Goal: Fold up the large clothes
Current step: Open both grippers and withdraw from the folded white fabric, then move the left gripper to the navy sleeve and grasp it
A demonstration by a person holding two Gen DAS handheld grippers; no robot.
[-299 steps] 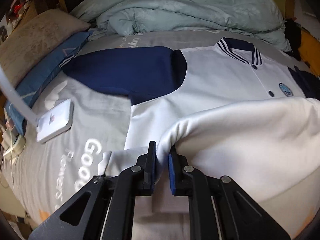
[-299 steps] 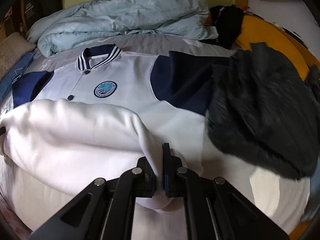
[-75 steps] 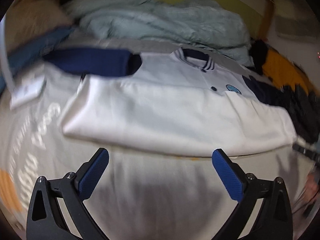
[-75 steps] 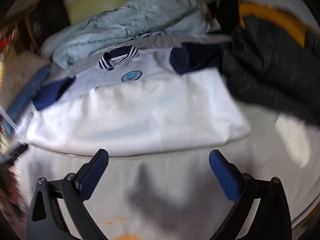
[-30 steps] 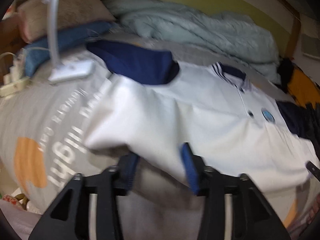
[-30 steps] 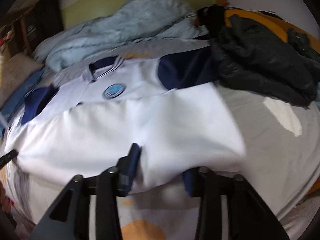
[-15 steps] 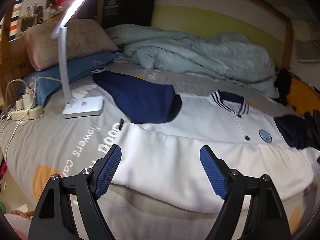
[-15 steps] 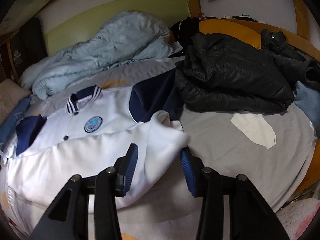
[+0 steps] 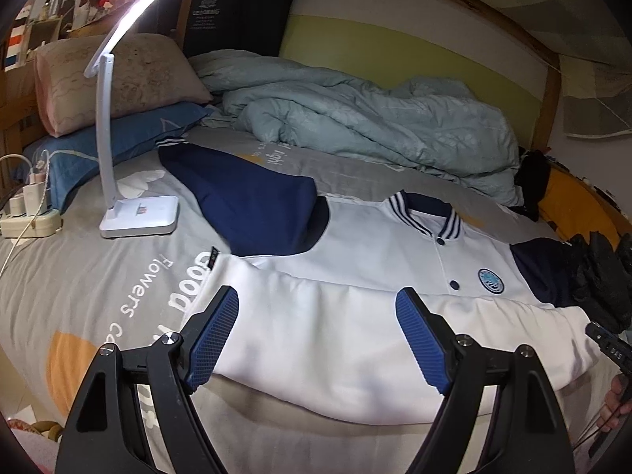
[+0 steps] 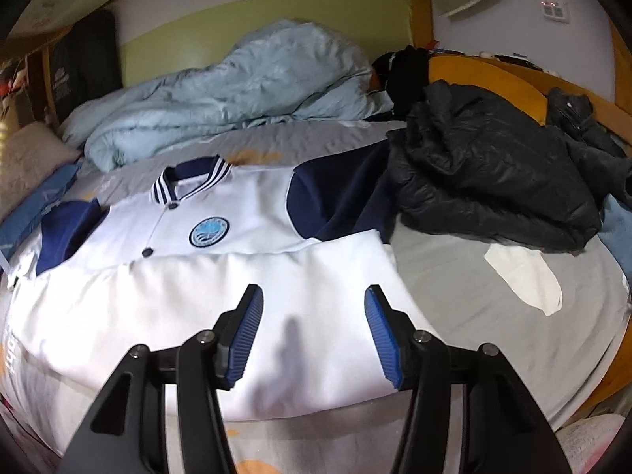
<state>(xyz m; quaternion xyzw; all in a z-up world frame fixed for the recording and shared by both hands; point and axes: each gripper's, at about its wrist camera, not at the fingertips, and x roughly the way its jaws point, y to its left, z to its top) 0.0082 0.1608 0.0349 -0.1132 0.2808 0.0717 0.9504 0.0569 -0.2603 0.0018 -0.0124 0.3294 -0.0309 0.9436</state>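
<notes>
A white jacket with navy sleeves lies face up on the bed, its lower half folded up over the front to just below the round chest badge. The left navy sleeve lies spread toward the pillows. The right sleeve runs under a black coat. My left gripper is open and empty above the folded white part. My right gripper is open and empty above the fold's right end.
A white desk lamp stands on the grey sheet left of the jacket, beside a power strip. A light blue duvet is heaped at the back. A black puffer coat lies at the right. Pillows are at far left.
Ten seconds ago both grippers were shut on the jacket's hem and carried it up. They have since let go, opened and pulled back; over the last second both rose above the fold.
</notes>
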